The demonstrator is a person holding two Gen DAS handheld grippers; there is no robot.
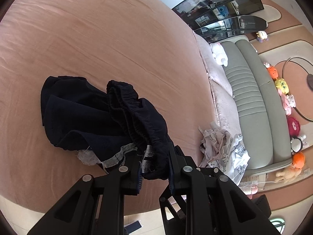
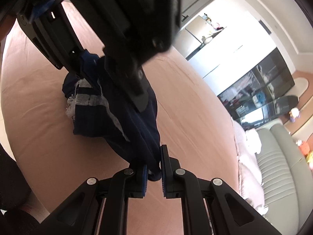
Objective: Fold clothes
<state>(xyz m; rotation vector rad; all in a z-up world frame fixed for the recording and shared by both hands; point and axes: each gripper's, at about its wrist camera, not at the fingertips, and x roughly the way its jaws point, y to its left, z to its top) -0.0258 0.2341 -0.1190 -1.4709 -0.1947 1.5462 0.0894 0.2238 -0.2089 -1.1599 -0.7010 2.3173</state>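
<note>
A dark navy garment (image 1: pixel 82 113) with an elastic waistband and white lace trim lies bunched on the pink bed sheet (image 1: pixel 97 39). My left gripper (image 1: pixel 154 168) is shut on the garment's waistband edge, lifting it a little. In the right wrist view my right gripper (image 2: pixel 153 168) is shut on another part of the same navy garment (image 2: pixel 117 121), which hangs between the two grippers. The left gripper's black body (image 2: pixel 117 39) fills the top of the right wrist view, close above.
A pile of white printed clothes (image 1: pixel 225 152) lies at the bed's right side. A pink pillow (image 1: pixel 221 90) and grey padded headboard (image 1: pixel 250 98) lie beyond, with plush toys (image 1: pixel 283 90) on a ledge. A dark glass cabinet (image 2: pixel 258 90) stands against the wall.
</note>
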